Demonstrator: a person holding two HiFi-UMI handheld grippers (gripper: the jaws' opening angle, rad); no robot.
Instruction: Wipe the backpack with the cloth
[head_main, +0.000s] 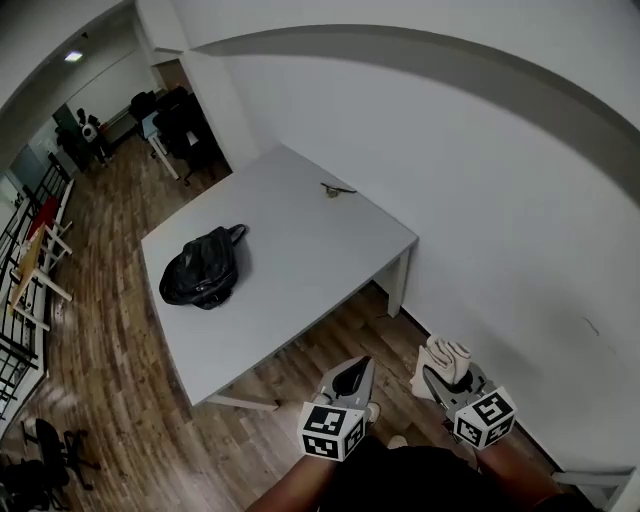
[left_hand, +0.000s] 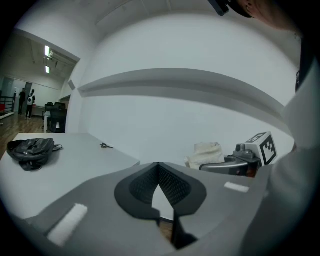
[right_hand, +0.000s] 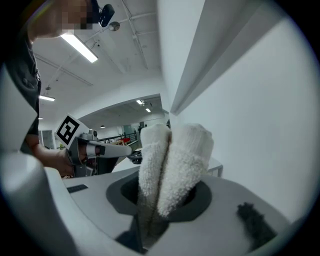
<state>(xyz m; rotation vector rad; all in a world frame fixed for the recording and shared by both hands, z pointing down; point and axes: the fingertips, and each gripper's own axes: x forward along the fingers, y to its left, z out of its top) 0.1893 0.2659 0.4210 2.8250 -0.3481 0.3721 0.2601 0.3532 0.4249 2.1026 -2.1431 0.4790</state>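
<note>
A black backpack (head_main: 204, 268) lies slumped on the left part of a white table (head_main: 300, 250); it also shows small at the far left of the left gripper view (left_hand: 31, 150). A folded white cloth (right_hand: 172, 165) is pinched upright in my right gripper (right_hand: 165, 200), also seen in the head view (head_main: 443, 360). The right gripper (head_main: 440, 380) is held near my body, well short of the table. My left gripper (head_main: 350, 377) hovers beside it, jaws shut with nothing between them (left_hand: 159, 172).
A small metallic object (head_main: 338, 189) lies near the table's far edge. A white wall (head_main: 480, 180) runs along the right. Wooden floor (head_main: 110, 330) surrounds the table, with chairs and desks at the far left (head_main: 170, 125) and a railing at the left edge.
</note>
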